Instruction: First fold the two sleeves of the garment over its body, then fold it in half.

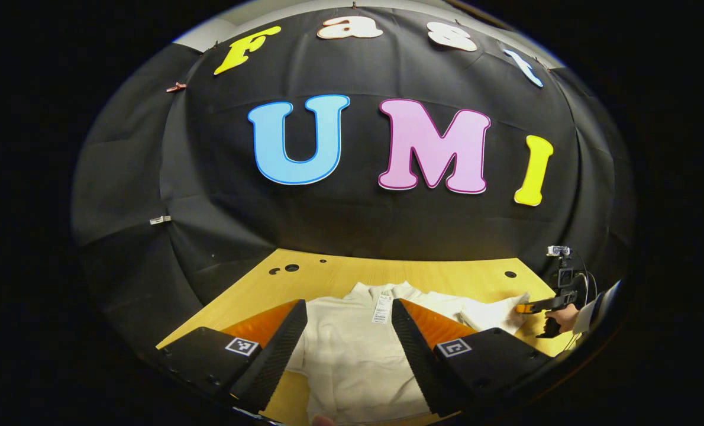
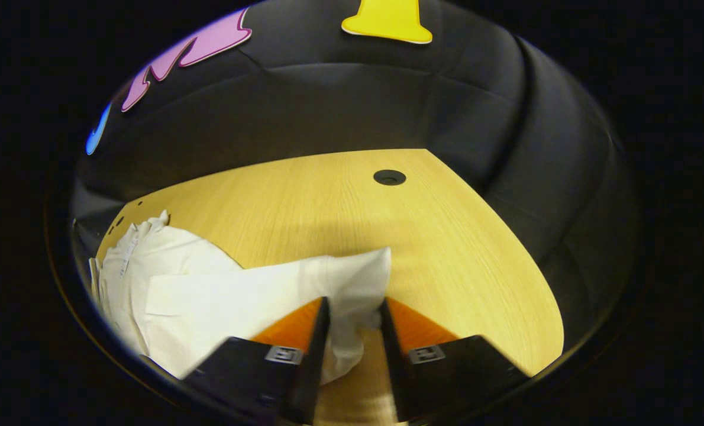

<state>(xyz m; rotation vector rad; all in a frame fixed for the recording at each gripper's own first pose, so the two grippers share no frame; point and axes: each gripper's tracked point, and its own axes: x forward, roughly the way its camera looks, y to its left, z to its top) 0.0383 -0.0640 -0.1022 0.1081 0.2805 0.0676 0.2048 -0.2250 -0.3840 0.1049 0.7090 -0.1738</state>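
Flat on the wooden table (image 2: 458, 248), white garment (image 1: 352, 355) spread collar-away, its sleeve (image 2: 304, 284) stretched sideways with the cuff between the right gripper (image 2: 352, 310) fingers, narrowed around it, contact unclear; left gripper (image 1: 349, 310) wide open above the body.

Left gripper (image 1: 349, 331) hovering, fingers spread wide apart. Right gripper (image 2: 353, 322) hanging low, fingers partly closed around sleeve (image 2: 304, 284); hand (image 1: 563, 322) gripping its handle.
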